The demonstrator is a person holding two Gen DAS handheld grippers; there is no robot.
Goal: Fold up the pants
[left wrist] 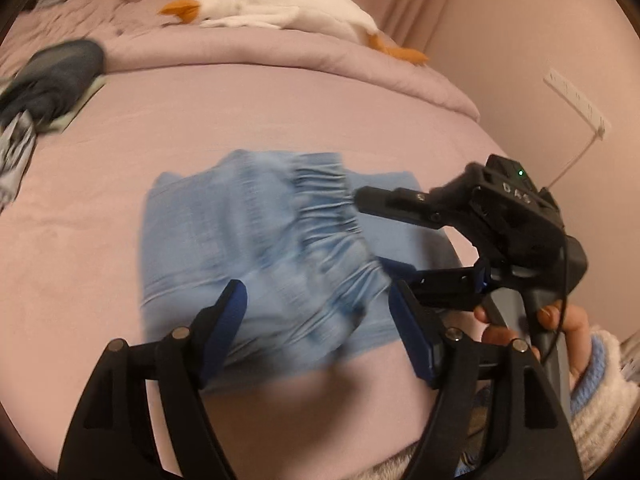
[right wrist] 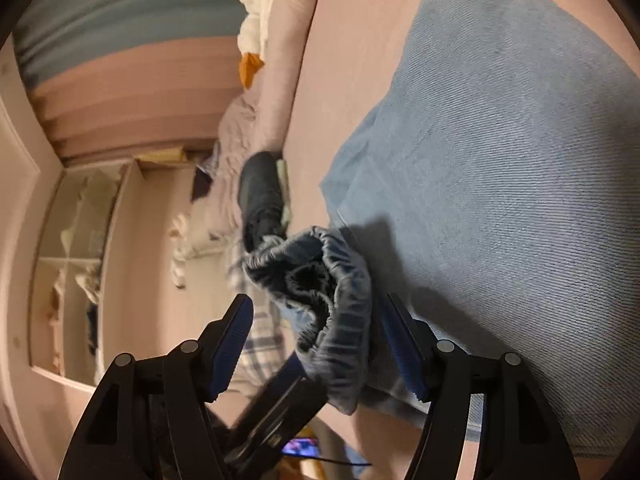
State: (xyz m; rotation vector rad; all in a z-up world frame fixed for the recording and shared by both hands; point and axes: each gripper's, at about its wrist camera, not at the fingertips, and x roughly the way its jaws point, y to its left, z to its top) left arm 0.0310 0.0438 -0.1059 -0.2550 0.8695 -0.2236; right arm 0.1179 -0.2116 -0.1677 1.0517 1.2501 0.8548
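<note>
Light blue pants (left wrist: 256, 248) lie folded into a compact block on the pink bed, with the gathered elastic waistband (left wrist: 336, 216) on top toward the right. My left gripper (left wrist: 316, 312) is open just above the near part of the pants, holding nothing. My right gripper (left wrist: 372, 232) comes in from the right, open, with its fingers at the waistband. In the right wrist view the right gripper (right wrist: 316, 320) is open with the bunched waistband (right wrist: 320, 288) between its jaws, and the folded pants (right wrist: 500, 180) spread to the right.
A white plush goose (left wrist: 280, 8) lies on the rolled pink duvet (left wrist: 280, 56) at the back. A dark garment pile (left wrist: 52, 80) sits at the left of the bed. A wall (left wrist: 520, 60) stands to the right. A shelf unit (right wrist: 80, 260) stands beyond the bed.
</note>
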